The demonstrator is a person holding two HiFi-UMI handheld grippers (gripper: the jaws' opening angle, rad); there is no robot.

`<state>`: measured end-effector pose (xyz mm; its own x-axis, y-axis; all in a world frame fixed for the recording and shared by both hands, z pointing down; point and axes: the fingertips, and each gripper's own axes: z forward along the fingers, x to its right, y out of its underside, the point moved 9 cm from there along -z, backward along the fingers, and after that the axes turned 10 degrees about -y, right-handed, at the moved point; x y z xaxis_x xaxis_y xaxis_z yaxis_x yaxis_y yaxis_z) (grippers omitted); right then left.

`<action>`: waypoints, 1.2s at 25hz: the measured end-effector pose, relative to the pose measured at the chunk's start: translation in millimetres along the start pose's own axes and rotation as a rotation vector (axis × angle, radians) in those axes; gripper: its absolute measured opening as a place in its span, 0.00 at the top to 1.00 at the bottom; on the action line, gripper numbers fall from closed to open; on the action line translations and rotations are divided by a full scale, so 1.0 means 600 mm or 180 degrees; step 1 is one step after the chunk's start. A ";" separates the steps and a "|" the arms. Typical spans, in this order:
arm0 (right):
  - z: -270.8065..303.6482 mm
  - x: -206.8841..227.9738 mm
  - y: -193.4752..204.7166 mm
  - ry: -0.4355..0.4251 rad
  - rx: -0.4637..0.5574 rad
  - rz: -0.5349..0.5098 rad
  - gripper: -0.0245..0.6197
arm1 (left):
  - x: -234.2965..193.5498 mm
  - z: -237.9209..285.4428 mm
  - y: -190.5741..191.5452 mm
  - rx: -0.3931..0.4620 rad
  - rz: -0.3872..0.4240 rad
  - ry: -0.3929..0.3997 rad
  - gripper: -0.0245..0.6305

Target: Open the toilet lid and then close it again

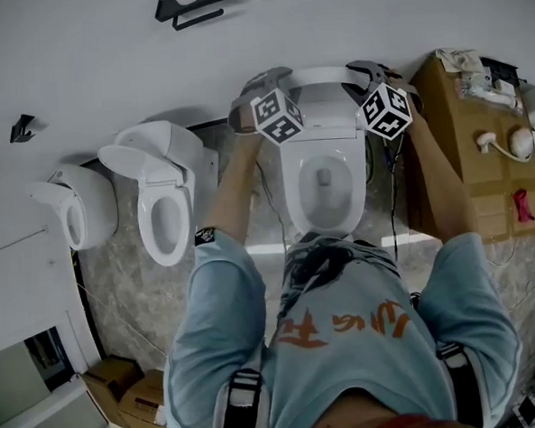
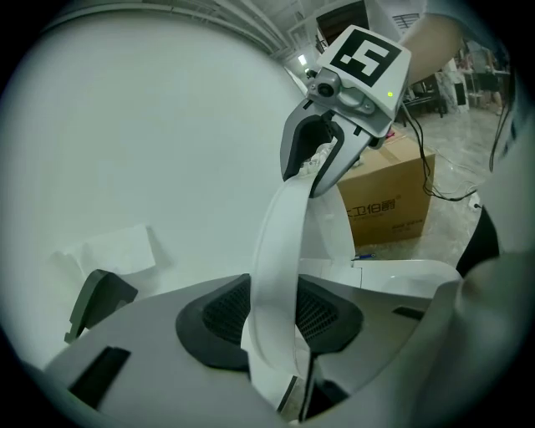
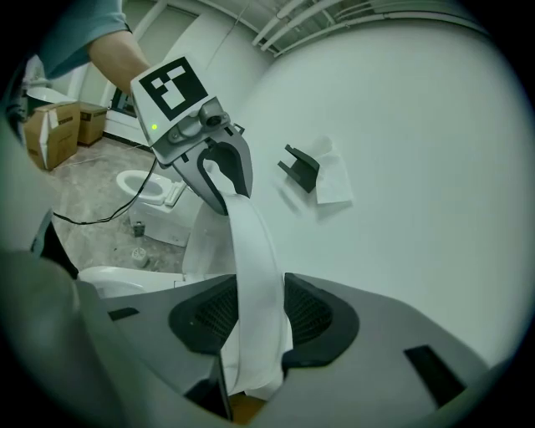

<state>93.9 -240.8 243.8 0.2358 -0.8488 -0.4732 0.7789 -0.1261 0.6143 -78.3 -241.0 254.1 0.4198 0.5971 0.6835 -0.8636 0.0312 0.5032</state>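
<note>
The left gripper (image 1: 258, 82) and right gripper (image 1: 369, 70), both grey plastic, clamp dark mesh-textured fingers (image 2: 219, 313) on opposite edges of the smooth, curved white toilet lid (image 1: 320, 75), which is raised over its oval bowl (image 1: 326, 216). Three glossy toilets (image 1: 164, 219) line the plain wall (image 1: 104, 47), beside one cardboard box (image 1: 457, 143).

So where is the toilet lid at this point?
The lid stands raised at the top centre of the head view, behind the bowl of the rightmost toilet. The left gripper and right gripper grip its two sides.
</note>
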 end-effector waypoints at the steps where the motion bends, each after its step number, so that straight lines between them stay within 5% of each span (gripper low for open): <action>1: -0.008 -0.014 0.000 -0.0022 0.0010 -0.0022 0.70 | 0.011 -0.013 0.002 0.0007 0.0026 0.0008 0.73; 17: -0.094 -0.255 0.017 -0.0316 0.0041 -0.0378 0.64 | 0.212 -0.183 0.034 -0.0093 0.0270 0.0006 0.67; 30: -0.098 -0.421 0.050 -0.0641 -0.0098 -0.0472 0.63 | 0.347 -0.257 0.084 -0.0178 0.0518 0.0479 0.64</action>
<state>92.0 -0.1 344.6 -0.0005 -0.9078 -0.4193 0.8145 -0.2436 0.5266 -77.5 8.4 340.6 0.2309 0.7106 0.6647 -0.9324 -0.0335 0.3598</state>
